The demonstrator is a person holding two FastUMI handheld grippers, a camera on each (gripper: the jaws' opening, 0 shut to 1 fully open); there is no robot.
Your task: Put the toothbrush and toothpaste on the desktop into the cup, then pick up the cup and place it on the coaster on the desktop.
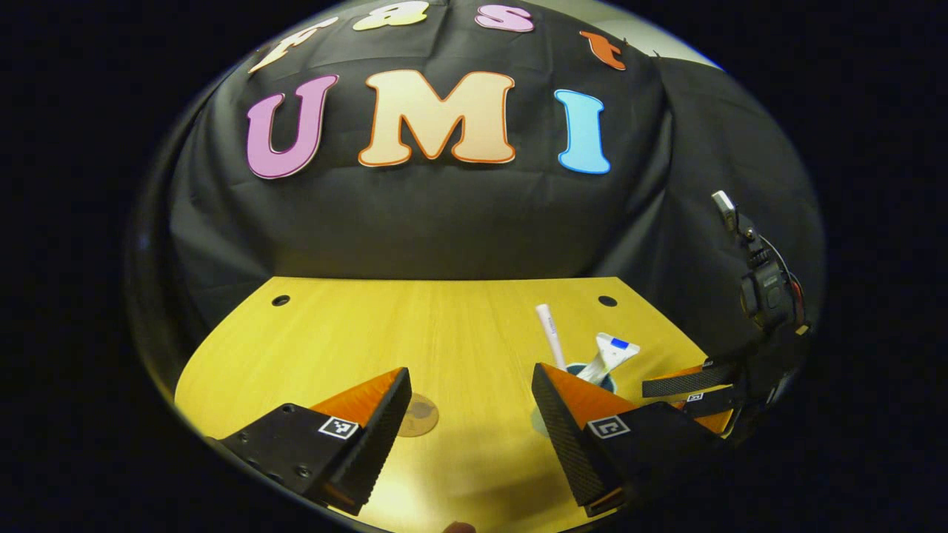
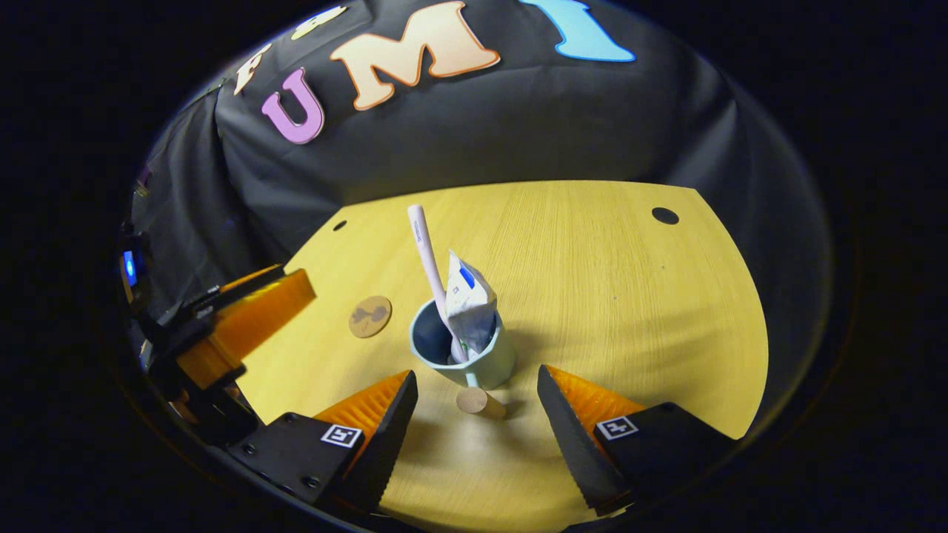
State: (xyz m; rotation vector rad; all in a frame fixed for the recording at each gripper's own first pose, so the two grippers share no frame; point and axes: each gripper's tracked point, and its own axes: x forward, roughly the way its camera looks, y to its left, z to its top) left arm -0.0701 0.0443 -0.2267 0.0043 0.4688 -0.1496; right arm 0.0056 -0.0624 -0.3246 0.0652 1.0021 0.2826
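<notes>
The cup stands upright on the yellow worktop, with the toothbrush and the toothpaste leaning inside it, both sticking out above the rim. A small wooden-ended handle juts from the cup's near side. The right tool hangs just before the cup, jaws spread wide and holding nothing. The coaster lies flat on the worktop near the cup, apart from it. The left tool is also spread open and empty above the worktop, with the coaster between its fingers.
</notes>
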